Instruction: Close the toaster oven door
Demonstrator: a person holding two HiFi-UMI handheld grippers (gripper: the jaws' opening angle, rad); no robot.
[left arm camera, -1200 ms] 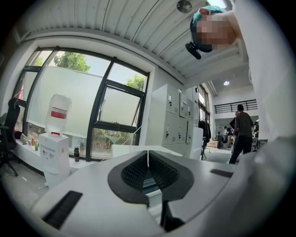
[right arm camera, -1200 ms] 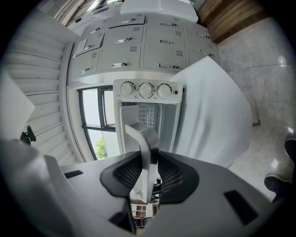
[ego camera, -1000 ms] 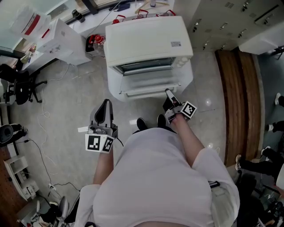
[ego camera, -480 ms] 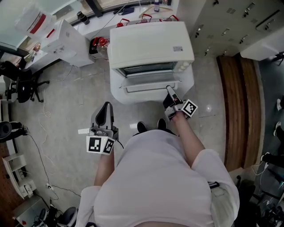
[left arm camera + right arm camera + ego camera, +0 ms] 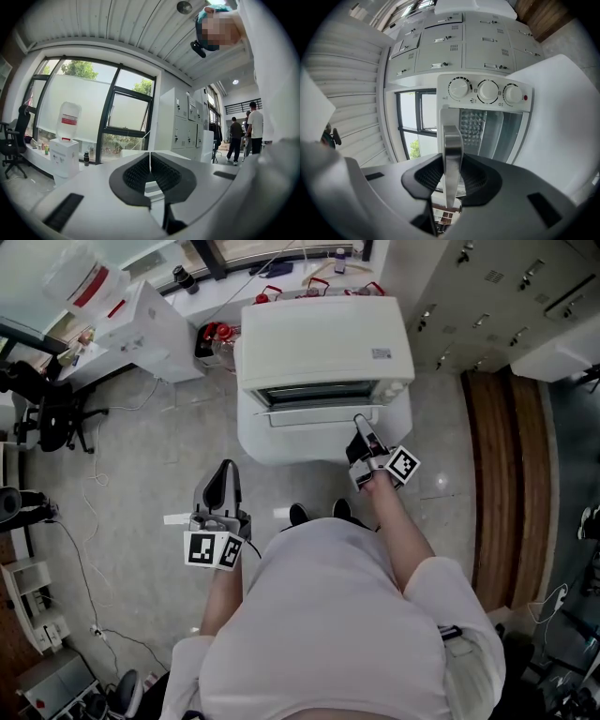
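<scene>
Right tool (image 5: 450, 176), ribbed pads (image 5: 474, 180) just tightened on flat metal door handle (image 5: 452, 140), boxy white toaster oven (image 5: 323, 338), left tool (image 5: 150, 161) closed

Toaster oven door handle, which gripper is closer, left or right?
Right. The right gripper has the handle between its jaws, which have just tightened on it. The left gripper, jaws together, hangs back beside the person, short of the toaster oven.
</scene>
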